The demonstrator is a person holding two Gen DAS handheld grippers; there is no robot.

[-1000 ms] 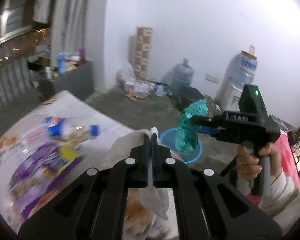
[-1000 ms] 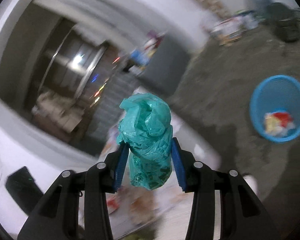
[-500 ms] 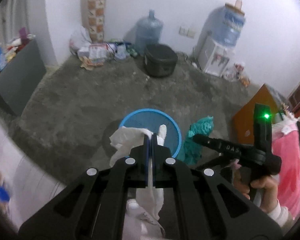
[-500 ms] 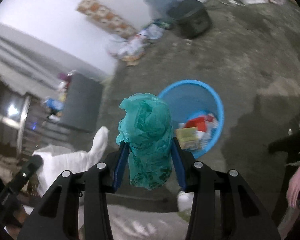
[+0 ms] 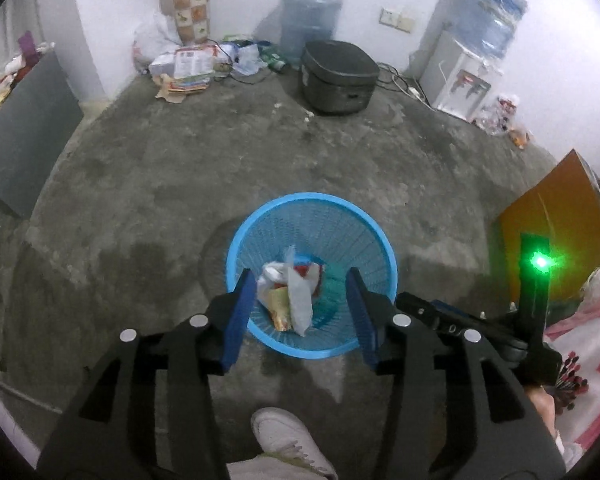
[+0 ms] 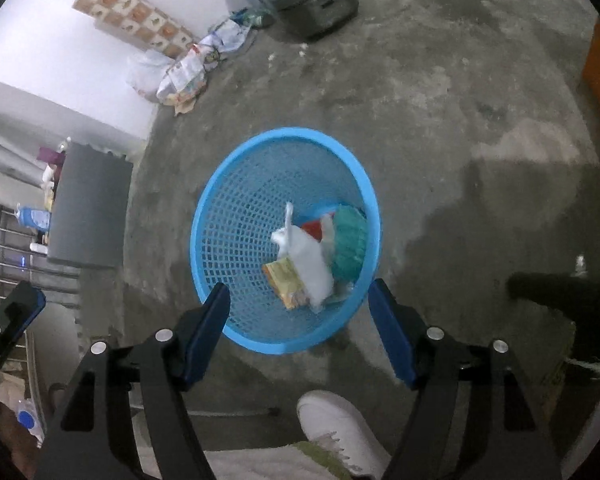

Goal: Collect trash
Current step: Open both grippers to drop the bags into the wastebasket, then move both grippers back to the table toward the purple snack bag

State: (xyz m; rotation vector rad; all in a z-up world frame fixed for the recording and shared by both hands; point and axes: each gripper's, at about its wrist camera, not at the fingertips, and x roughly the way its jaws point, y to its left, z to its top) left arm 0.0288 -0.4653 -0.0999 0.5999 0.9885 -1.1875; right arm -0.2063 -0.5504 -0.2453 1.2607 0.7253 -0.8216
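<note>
The left gripper (image 5: 300, 304) hung above the blue basket (image 5: 364, 232), jaws just opened, empty; white bag (image 5: 300, 304) lay inside; rice cooker (image 5: 338, 76) at twelve o'clock.

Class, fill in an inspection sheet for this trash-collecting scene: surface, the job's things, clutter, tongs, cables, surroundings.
Surface: stained concrete floor.
Job's things: blue basket holds a white bag, a teal bag and wrappers.
Clutter: paper pile by the wall.
Tongs: left tongs and right tongs have just been opening, nothing between either pair.
Cables: cords by the water dispenser.
Surroundings: black cooker, water jug, white shoe.
</note>
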